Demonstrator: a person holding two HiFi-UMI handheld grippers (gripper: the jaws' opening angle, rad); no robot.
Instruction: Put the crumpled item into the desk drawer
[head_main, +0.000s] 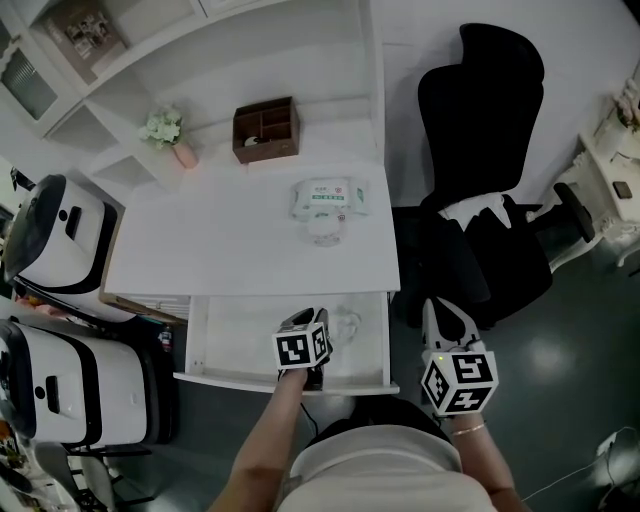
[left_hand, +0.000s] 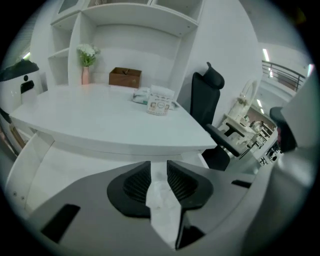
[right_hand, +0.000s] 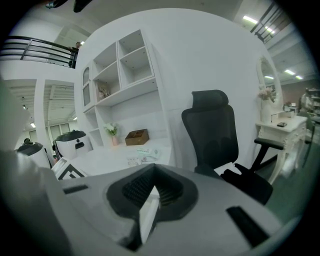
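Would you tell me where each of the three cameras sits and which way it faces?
Head view: on the person's head, facing steeply down on the white desk and its open white drawer; both forearms, the left gripper and the right gripper show.
Left gripper view: on the left gripper, looking along its fingers across the desk to the white wall shelves.
Right gripper view: on the right gripper, facing the black office chair; its fingers show.
Shared: all three show the brown wooden box.
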